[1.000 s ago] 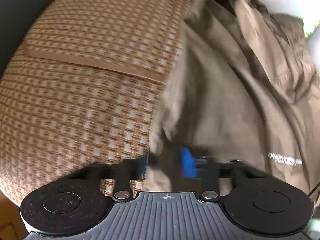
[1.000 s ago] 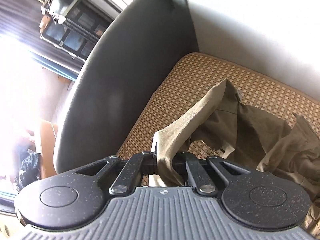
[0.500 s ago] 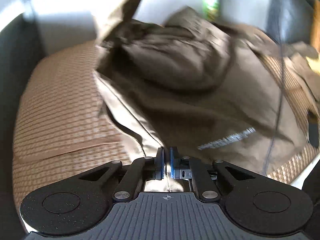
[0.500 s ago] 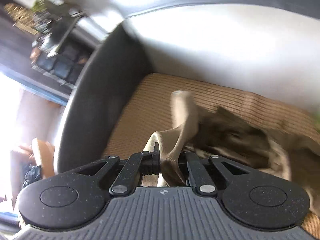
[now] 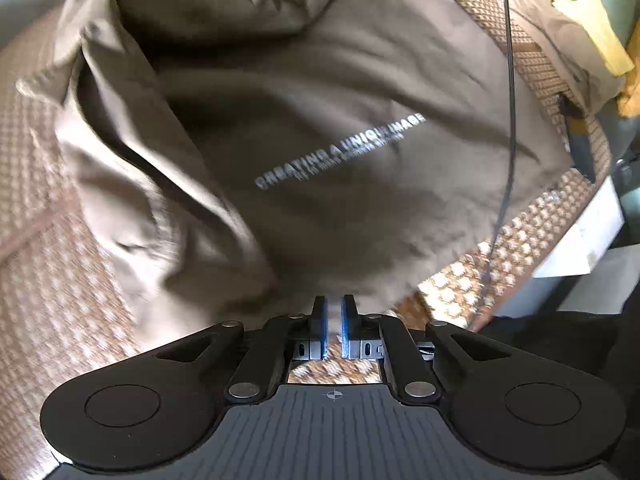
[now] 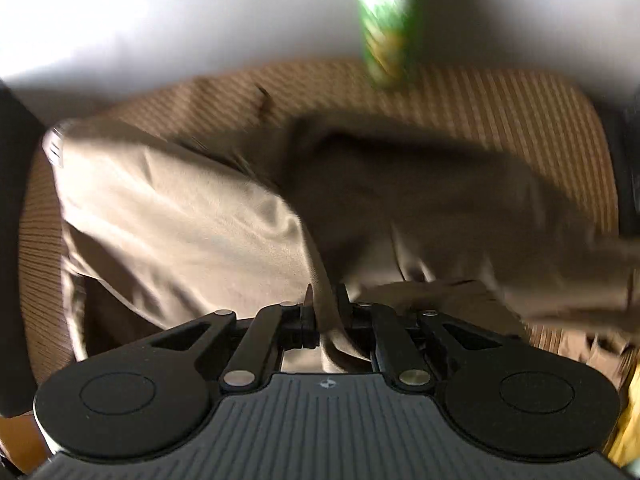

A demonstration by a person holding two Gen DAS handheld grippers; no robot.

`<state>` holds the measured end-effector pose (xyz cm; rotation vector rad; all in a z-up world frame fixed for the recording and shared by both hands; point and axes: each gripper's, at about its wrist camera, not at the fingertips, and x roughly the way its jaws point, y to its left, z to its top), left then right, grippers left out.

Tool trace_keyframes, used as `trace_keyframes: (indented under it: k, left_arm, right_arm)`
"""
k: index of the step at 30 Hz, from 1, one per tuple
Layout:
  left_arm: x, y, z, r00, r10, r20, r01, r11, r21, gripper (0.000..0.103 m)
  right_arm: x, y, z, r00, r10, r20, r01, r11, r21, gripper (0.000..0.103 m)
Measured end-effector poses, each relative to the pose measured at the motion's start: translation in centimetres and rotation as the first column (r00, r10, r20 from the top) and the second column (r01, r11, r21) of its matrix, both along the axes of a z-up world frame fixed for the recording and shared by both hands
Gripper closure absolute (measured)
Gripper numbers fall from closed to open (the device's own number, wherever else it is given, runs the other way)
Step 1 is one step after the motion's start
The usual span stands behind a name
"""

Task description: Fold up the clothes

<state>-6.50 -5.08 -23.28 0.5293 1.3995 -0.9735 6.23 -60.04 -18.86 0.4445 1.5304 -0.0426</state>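
Observation:
A brown garment [image 5: 320, 140] with silver printed lettering [image 5: 340, 152] lies spread on a woven tan seat mat [image 5: 52, 300]. Its near hem runs down into my left gripper [image 5: 334, 300], which points steeply down. The jaws there are just opening, with a thin edge of the cloth between the blue pads. In the right wrist view the same garment [image 6: 192, 216] is blurred, with a lighter fold at the left. My right gripper [image 6: 325, 292] is shut on a bunched strip of that cloth, low over the mat [image 6: 480, 92].
A thin dark cable [image 5: 510, 80] hangs across the right of the left wrist view. Yellow and green cloth [image 5: 592, 28] is piled at the far right, with a white box [image 5: 588, 236] below the seat edge. A blurred green object [image 6: 388, 20] stands against the pale backrest. A dark armrest [image 6: 12, 240] borders the left.
Both grippers swung across and rolled, the right one dropping from high above the seat to just over the garment. The garment, bunched and lifted before, now lies spread with its lettering in view.

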Motion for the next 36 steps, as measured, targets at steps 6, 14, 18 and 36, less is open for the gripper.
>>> trace_keyframes:
  k: [6, 14, 18, 36]
  left_arm:
    - [3.7, 3.1, 2.9, 0.982, 0.19, 0.017, -0.188, 0.978, -0.09, 0.083]
    - [15.9, 5.7, 8.3, 0.812, 0.581, 0.054, -0.525, 0.769, -0.365, 0.072]
    - [20.8, 3.8, 3.8, 0.755, 0.654, 0.053, -0.599, 0.72, -0.35, 0.072]
    - [19.1, -1.2, -3.6, 0.883, 0.469, 0.011, -0.455, 0.863, -0.219, 0.069]
  right_arm:
    - [-3.6, 0.0, -3.0, 0.998, -0.035, -0.056, 0.038, 0.998, 0.051, 0.097]
    - [-3.7, -0.6, -4.4, 0.997, -0.066, -0.043, 0.068, 0.997, 0.026, 0.097]
    - [-3.8, -1.7, -5.9, 0.995, -0.082, -0.049, 0.082, 0.997, -0.008, 0.097]
    - [-4.3, 2.2, 1.5, 0.981, 0.052, 0.185, 0.005, 0.955, -0.295, 0.044]
